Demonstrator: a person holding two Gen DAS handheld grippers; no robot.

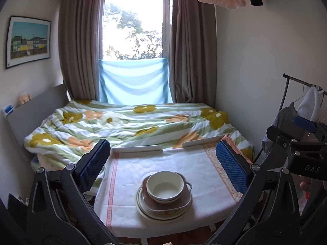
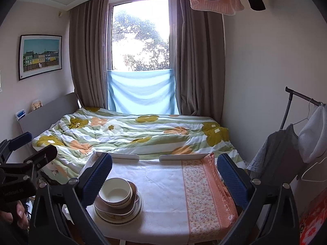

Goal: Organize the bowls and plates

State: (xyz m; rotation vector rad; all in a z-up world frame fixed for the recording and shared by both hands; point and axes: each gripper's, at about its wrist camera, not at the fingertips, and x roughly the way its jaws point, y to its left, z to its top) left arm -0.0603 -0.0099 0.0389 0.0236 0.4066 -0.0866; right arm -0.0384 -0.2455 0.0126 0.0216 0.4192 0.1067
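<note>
Both grippers [image 1: 163, 167] [image 2: 164, 175] open; bowl [image 1: 165, 185] stacked.

One stack of dishes sits on one counter [image 1: 126, 204] covered by one cloth [image 1: 184, 163]. The stack holds one round cream bowl [image 1: 165, 185] on top, one brown squarish dish with side handles [image 1: 179, 204] beneath it, and at least one round plate [image 1: 143, 210] at the bottom; more plates there cannot be told apart. Two white rails [image 1: 137, 148] edge the counter's far side. Behind it: one bed [image 1: 122, 122], one window [image 1: 132, 24], two brown curtains [image 1: 79, 47], one blue cloth [image 1: 133, 81], one framed picture [image 1: 28, 40]. Two pairs of tongs: left tongs [image 1: 163, 163], right tongs [image 2: 164, 177].
</note>
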